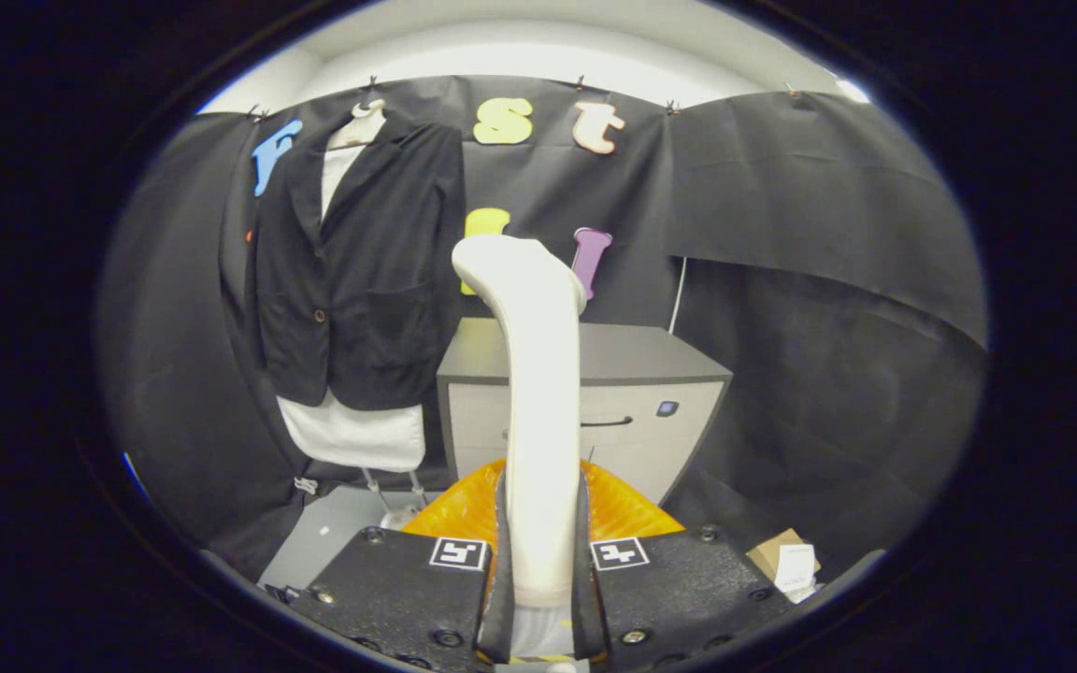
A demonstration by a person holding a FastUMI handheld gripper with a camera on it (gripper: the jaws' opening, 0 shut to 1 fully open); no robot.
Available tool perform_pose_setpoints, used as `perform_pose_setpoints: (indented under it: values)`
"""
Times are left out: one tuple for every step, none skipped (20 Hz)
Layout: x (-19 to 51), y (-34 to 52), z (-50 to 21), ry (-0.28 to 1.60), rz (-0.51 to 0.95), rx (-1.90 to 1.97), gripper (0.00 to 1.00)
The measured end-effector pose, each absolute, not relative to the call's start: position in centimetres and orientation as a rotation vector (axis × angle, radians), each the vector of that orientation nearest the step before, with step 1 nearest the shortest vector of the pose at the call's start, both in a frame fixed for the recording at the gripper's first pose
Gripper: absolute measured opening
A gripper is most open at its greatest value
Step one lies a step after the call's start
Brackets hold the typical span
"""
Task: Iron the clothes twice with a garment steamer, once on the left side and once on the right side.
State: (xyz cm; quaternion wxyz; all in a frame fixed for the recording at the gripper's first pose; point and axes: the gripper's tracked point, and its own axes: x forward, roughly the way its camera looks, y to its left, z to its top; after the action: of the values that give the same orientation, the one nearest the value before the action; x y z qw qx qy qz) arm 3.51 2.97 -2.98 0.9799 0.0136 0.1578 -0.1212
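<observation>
Two fingers of our gripper (540, 561) are clamped on the handle of the garment steamer (538, 393), one pressing on each side of it, so we hold the tool firmly between them. The handle rises straight ahead of the fingers and bends at its top toward the left, with the steamer head angled that way. Just beyond the fingers, behind the handle's base, we see an orange ribbed part (464, 509); we cannot tell what it belongs to.

Farther off stands a grey cabinet (651, 393) with a drawer handle, directly behind the steamer. Beyond and to the left of it hangs the black jacket (351, 271) on a white dress form (356, 435), against the booth wall. The jacket is well apart from the steamer head, up and to the left of our fingers.

We judge the approach still lies ahead. The risk from here is the long handle pivoting in our grasp as we swing left, which would turn the head off the fabric; we could also snag the lapel or push the dress form and rock its stand.
</observation>
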Motion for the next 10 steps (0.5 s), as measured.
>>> perform_pose_setpoints:
  values:
    - [3.0,2.1,-2.6,0.312,-0.247,0.035,0.27]
    - [2.6,1.2,-2.2,0.304,-0.246,0.046,0.27]
    - [1.9,0.4,-1.4,0.296,-0.245,0.051,0.27]
    - [1.7,-0.4,-1.1,0.293,-0.245,0.052,0.27]
    - [1.5,-1.3,-1.0,0.291,-0.241,0.055,0.27]
    - [1.3,-2.0,-0.8,0.289,-0.234,0.062,0.27]
    - [1.1,-2.7,-0.8,0.291,-0.228,0.067,0.27]
    - [0.9,-3.4,-0.9,0.300,-0.222,0.068,0.27]
    - [0.8,-4.0,-1.3,0.308,-0.213,0.069,0.27]
    - [0.7,-4.5,-1.4,0.315,-0.204,0.069,0.27]
